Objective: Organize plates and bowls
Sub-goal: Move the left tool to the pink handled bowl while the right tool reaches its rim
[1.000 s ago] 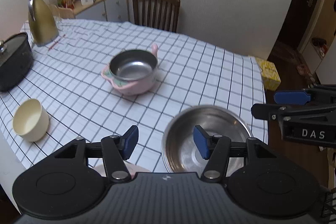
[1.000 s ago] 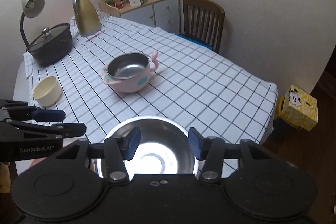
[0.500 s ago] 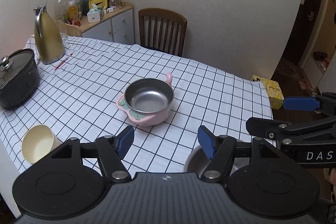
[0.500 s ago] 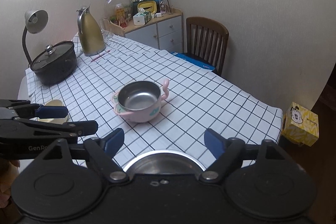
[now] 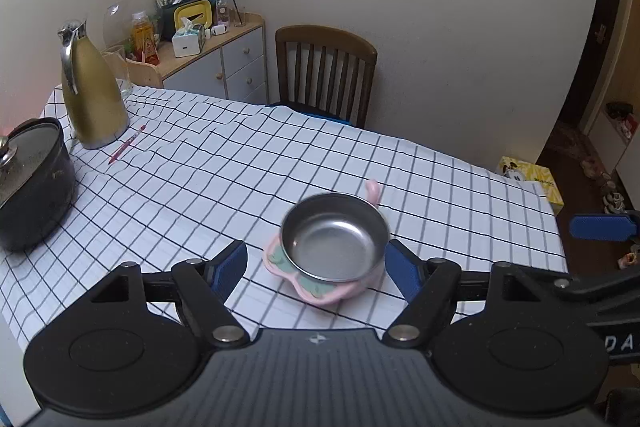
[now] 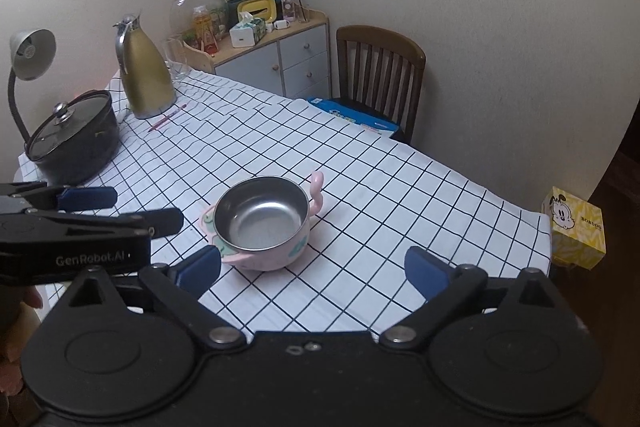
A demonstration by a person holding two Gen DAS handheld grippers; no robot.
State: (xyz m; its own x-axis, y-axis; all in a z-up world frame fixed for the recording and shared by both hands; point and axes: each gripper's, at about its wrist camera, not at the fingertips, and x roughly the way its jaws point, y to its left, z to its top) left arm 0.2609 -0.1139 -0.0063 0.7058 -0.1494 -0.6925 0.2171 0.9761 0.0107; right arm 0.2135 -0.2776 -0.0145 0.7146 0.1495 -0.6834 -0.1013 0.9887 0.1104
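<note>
Left gripper [image 5: 316, 269] has its jaws wide apart w/ nothing between; right gripper [image 6: 312, 269] is the same, apart and empty. Both hang above the near table edge. Just ahead the pink bowl [image 6: 262, 223] w/ steel inside stands upright on the checked cloth [image 6: 400, 187], alone. No plates or other bowls visible, so probably the sorting is hardly begun; this bowl looks next.

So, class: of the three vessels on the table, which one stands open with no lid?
The pink bowl, its steel inside showing. The black pot has a glass lid, and the gold jug is capped.
</note>
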